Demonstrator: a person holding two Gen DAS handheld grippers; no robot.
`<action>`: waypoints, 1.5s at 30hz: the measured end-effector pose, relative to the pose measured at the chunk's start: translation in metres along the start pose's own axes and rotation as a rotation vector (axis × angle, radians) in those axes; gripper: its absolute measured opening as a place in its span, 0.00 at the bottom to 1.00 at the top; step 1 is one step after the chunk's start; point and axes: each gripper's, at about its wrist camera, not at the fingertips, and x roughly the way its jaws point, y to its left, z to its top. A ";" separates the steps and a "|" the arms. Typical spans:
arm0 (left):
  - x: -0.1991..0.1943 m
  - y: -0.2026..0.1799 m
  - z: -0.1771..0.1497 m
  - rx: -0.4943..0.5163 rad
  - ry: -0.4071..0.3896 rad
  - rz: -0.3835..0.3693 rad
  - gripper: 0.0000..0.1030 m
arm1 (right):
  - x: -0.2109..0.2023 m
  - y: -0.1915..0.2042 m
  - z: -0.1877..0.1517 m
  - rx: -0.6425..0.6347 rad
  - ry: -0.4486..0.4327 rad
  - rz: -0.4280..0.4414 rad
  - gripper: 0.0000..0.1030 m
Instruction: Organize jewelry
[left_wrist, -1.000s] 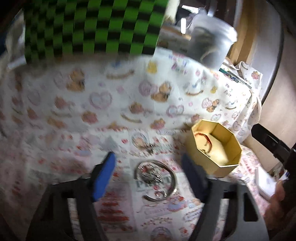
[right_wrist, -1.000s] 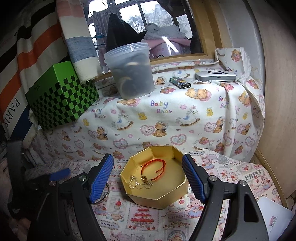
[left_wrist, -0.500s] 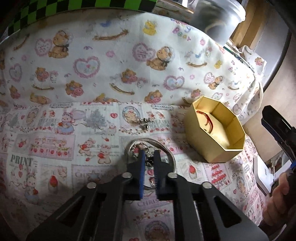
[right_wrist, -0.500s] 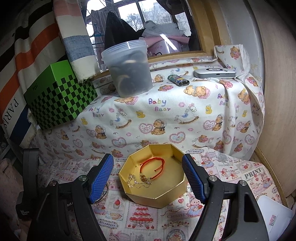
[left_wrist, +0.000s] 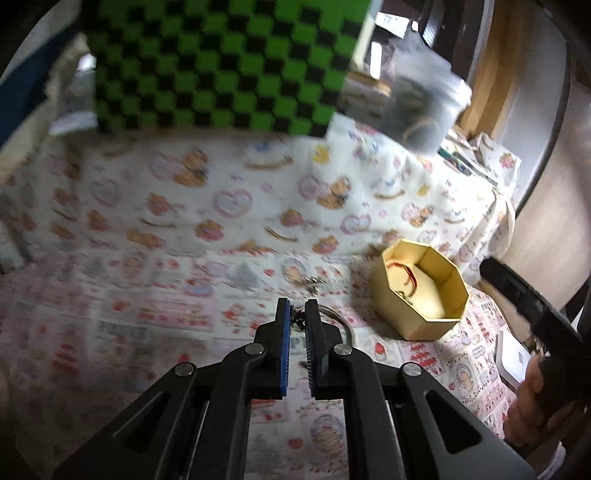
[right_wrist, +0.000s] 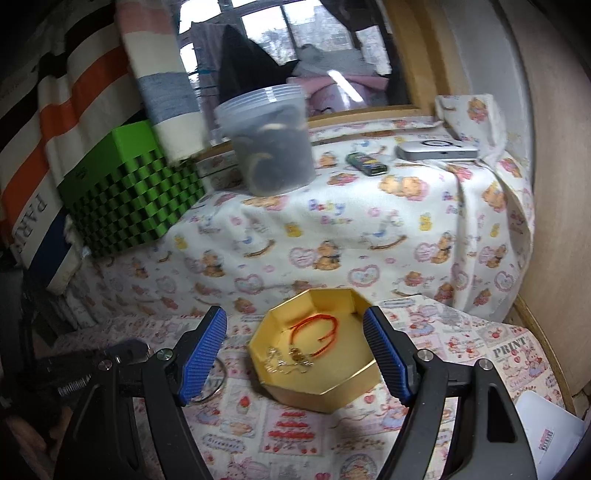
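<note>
A gold octagonal box (left_wrist: 421, 295) (right_wrist: 317, 354) sits on the printed cloth; inside lie a red cord bracelet (right_wrist: 317, 332) and a gold chain (right_wrist: 288, 363). My left gripper (left_wrist: 298, 312) is shut on a small dark charm piece at its tips, lifted above a silver bangle (left_wrist: 341, 325) (right_wrist: 216, 380) to the box's left. A small silver trinket (left_wrist: 314, 284) lies beyond it. My right gripper (right_wrist: 295, 350) is open and empty, hovering in front of the box with a finger on each side of it.
A green checkered box (right_wrist: 129, 199) and a clear plastic tub (right_wrist: 273, 144) stand on the raised cloth-covered ledge behind. A lighter (right_wrist: 367, 162) and a flat silver device (right_wrist: 437, 151) lie on the ledge. White paper (right_wrist: 546, 435) lies at the right.
My left gripper shut over the silver bangle's charms and then rose, tilting up with a piece between its tips. My right gripper stayed open in front of the box.
</note>
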 end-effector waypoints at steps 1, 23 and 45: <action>-0.005 0.002 0.001 0.003 -0.012 0.008 0.07 | 0.000 0.005 -0.001 -0.017 0.006 0.020 0.76; 0.000 0.066 0.005 -0.148 -0.017 0.129 0.07 | 0.113 0.114 -0.024 -0.245 0.415 0.127 0.17; -0.010 0.080 0.008 -0.202 -0.042 0.111 0.07 | 0.107 0.126 -0.031 -0.300 0.406 0.122 0.05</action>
